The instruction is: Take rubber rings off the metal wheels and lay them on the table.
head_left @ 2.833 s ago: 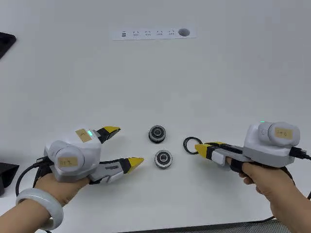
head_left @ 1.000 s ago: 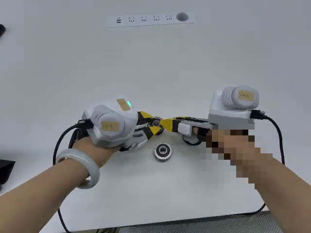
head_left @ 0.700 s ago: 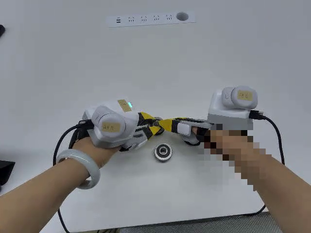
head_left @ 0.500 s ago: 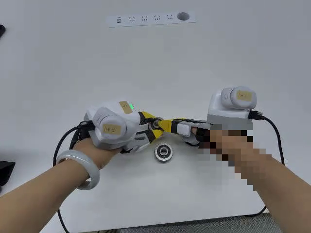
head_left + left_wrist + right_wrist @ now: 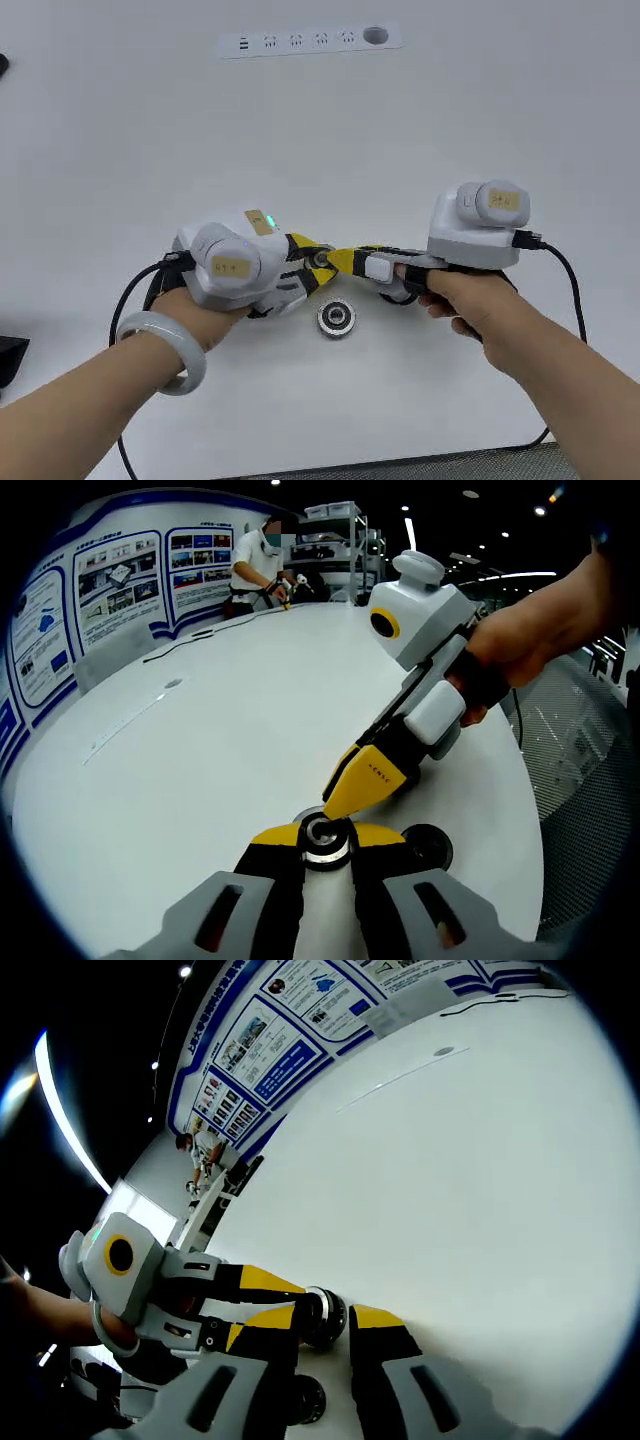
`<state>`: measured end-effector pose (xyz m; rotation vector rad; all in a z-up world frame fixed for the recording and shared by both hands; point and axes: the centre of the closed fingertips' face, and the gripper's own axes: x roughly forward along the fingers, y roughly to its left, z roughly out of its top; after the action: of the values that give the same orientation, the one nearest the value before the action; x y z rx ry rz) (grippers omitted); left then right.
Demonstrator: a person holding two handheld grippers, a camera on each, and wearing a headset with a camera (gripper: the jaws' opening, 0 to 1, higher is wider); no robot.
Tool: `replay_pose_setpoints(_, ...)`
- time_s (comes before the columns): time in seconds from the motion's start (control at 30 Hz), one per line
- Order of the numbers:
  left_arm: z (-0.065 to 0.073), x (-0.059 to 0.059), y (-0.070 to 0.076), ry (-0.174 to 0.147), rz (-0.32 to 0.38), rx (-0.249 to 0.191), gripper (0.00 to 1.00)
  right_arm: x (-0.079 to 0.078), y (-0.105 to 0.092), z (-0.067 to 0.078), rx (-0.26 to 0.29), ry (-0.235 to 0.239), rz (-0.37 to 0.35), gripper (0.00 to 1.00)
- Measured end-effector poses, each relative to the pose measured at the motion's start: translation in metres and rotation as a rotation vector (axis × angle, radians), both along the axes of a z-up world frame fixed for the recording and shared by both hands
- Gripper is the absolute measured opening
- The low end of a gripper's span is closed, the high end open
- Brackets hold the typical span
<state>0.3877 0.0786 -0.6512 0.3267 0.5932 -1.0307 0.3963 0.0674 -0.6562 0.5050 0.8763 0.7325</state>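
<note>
Metal wheel [image 5: 325, 838] sits clamped in your left gripper [image 5: 308, 262], at 12 o'clock of the second wheel [image 5: 336, 318]. Your right gripper [image 5: 325, 1335], jaws narrow, meets it from 3 o'clock; its hold on the rubber ring [image 5: 338, 1312] is unclear. Next, probably, peel outward.

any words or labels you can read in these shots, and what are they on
No text reads clearly.
Tan tape labels on the left gripper: handwriting, too small to read.
Tan tape label on the right gripper: too small to read.
Fine print on that gripper's yellow fingers, by the metal wheel: too blurred.
Wall posters: too small.
Power strip: no lettering legible.
</note>
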Motion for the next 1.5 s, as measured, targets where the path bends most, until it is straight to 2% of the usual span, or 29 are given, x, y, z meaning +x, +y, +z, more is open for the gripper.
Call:
replay_pose_setpoints(0.1,0.002,0.001,0.000,0.017,0.019,-0.022,0.17,-0.001,0.000,0.001,-0.001,-0.001,-0.002,0.21)
replay_pose_setpoints(0.13,0.000,0.001,0.001,0.020,0.018,-0.013,0.16,-0.001,0.000,0.002,-0.003,0.000,-0.002,0.21)
replay_pose_setpoints(0.17,-0.002,0.000,0.002,0.019,0.011,0.002,0.15,-0.002,-0.001,0.002,-0.003,0.000,-0.002,0.21)
replay_pose_setpoints(0.2,-0.001,0.001,0.001,0.004,0.005,0.002,0.15,-0.001,-0.001,0.003,-0.002,-0.002,-0.003,0.21)
replay_pose_setpoints(0.57,-0.001,0.002,0.000,-0.004,0.002,0.004,0.14,-0.003,0.006,0.001,0.015,0.014,0.006,0.22)
replay_pose_setpoints(1.0,-0.001,0.002,0.000,-0.007,0.002,-0.002,0.13,-0.002,0.009,-0.002,0.058,0.059,0.006,0.24)
replay_pose_setpoints(1.1,-0.001,0.002,0.000,-0.008,0.002,-0.003,0.13,-0.004,0.009,0.001,0.089,0.092,-0.001,0.27)
replay_pose_setpoints(1.2,-0.002,0.002,0.000,-0.008,0.001,-0.002,0.13,-0.006,0.007,0.001,0.098,0.113,0.000,0.27)
replay_pose_setpoints(1.3,-0.002,0.002,0.001,-0.008,0.001,-0.001,0.13,-0.011,0.005,0.002,0.094,0.122,0.011,0.26)
replay_pose_setpoints(1.37,-0.001,0.002,0.001,-0.009,0.001,-0.001,0.13,-0.013,0.004,0.004,0.115,0.132,0.005,0.23)
replay_pose_setpoints(1.5,-0.001,0.002,0.001,-0.008,0.004,0.000,0.13,-0.016,0.004,0.008,0.108,0.124,0.017,0.23)
